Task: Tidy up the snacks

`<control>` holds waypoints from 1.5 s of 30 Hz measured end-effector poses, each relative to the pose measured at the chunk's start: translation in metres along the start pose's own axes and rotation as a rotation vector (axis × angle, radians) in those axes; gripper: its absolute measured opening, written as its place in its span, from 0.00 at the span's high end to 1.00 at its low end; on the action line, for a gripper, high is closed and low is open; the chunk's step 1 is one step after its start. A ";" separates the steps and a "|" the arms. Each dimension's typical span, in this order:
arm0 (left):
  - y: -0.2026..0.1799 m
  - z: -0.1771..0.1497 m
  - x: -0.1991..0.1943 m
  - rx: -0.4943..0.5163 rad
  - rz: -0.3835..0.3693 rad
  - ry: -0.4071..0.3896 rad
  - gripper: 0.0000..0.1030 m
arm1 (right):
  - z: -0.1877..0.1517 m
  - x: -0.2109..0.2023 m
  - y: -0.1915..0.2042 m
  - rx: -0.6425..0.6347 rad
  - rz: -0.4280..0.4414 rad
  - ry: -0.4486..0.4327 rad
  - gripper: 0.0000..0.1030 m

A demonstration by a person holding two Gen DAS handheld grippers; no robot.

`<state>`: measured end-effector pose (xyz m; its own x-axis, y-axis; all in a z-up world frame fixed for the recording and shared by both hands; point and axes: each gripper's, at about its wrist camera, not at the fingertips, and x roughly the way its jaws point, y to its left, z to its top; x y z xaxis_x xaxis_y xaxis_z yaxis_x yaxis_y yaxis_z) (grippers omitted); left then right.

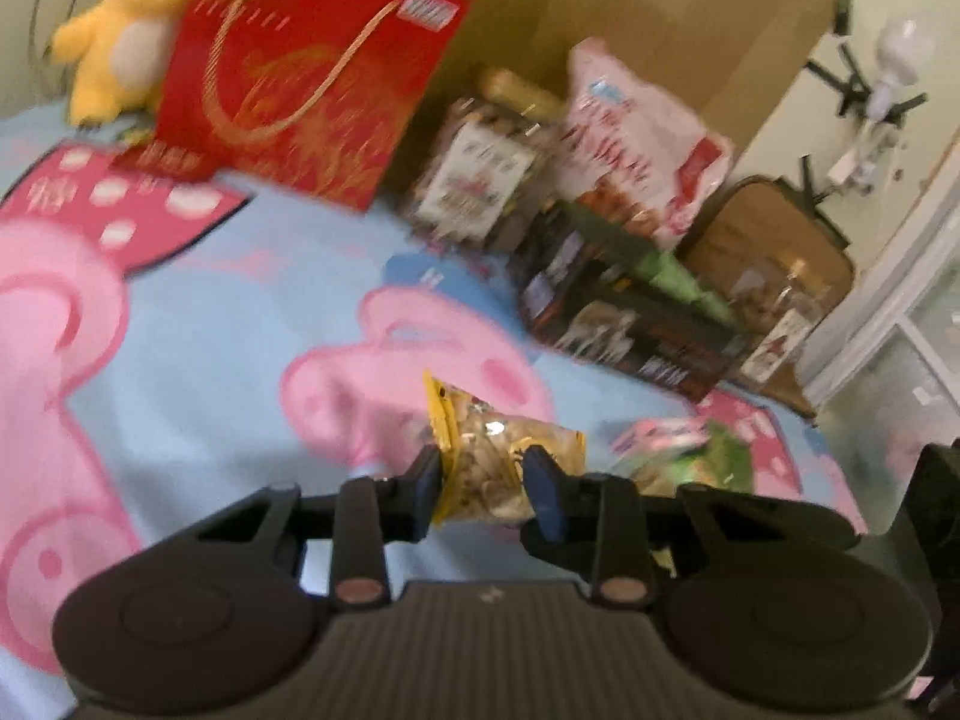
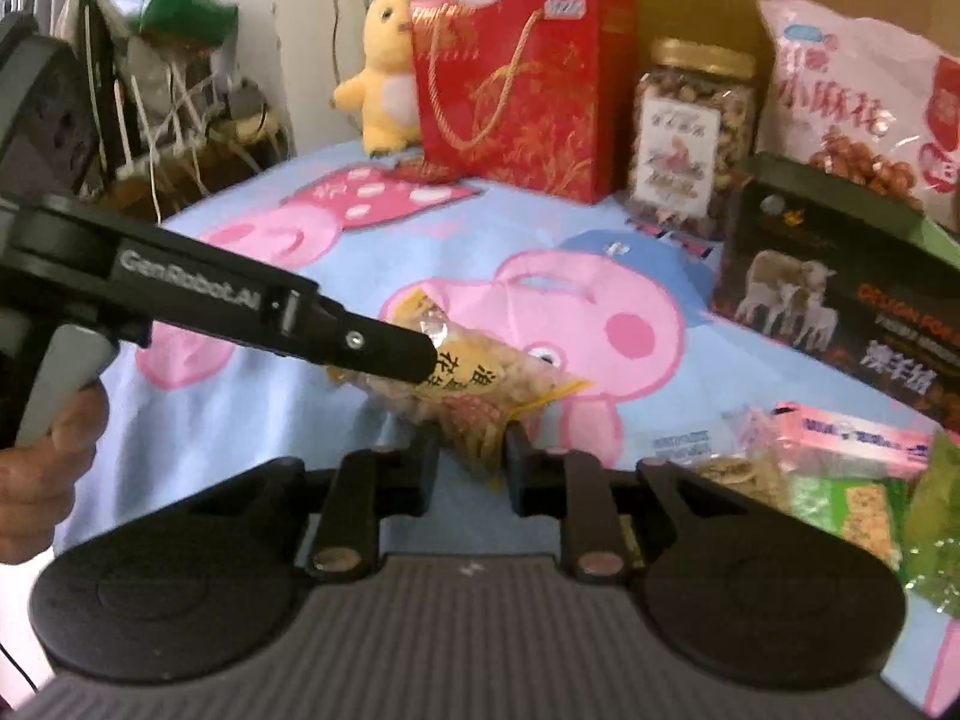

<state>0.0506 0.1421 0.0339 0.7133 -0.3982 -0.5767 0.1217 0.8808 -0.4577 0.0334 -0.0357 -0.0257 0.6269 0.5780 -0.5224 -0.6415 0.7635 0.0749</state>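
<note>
A yellow bag of peanuts (image 1: 489, 459) sits between the fingers of my left gripper (image 1: 483, 483), which is shut on it above the blue cartoon cloth (image 1: 210, 330). In the right wrist view the same peanut bag (image 2: 474, 387) is also between the fingers of my right gripper (image 2: 471, 459), which closes on its lower corner. The left gripper's black finger (image 2: 384, 348) grips the bag's upper end from the left. Pink and green snack packs (image 2: 840, 474) lie at the right.
Along the back stand a red gift bag (image 2: 522, 84), a jar of nuts (image 2: 690, 132), a pink-white snack bag (image 2: 858, 96), a dark box (image 2: 840, 294) and a yellow plush (image 2: 387, 72). A cardboard box (image 1: 660, 18) stands behind them.
</note>
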 end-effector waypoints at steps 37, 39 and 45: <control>-0.087 0.032 0.092 0.102 -0.083 0.121 0.55 | -0.032 -0.105 -0.196 0.522 -0.312 -0.210 0.54; -0.082 0.024 0.092 0.080 -0.094 0.143 0.55 | -0.037 -0.097 -0.204 0.573 -0.266 -0.157 0.54; -0.067 0.010 0.080 0.064 -0.060 0.148 0.55 | -0.054 -0.093 -0.161 0.570 -0.103 -0.050 0.57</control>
<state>0.1061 0.0541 0.0248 0.5948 -0.4798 -0.6449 0.2079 0.8668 -0.4532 0.0549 -0.2281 -0.0356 0.7022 0.4952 -0.5116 -0.2455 0.8429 0.4788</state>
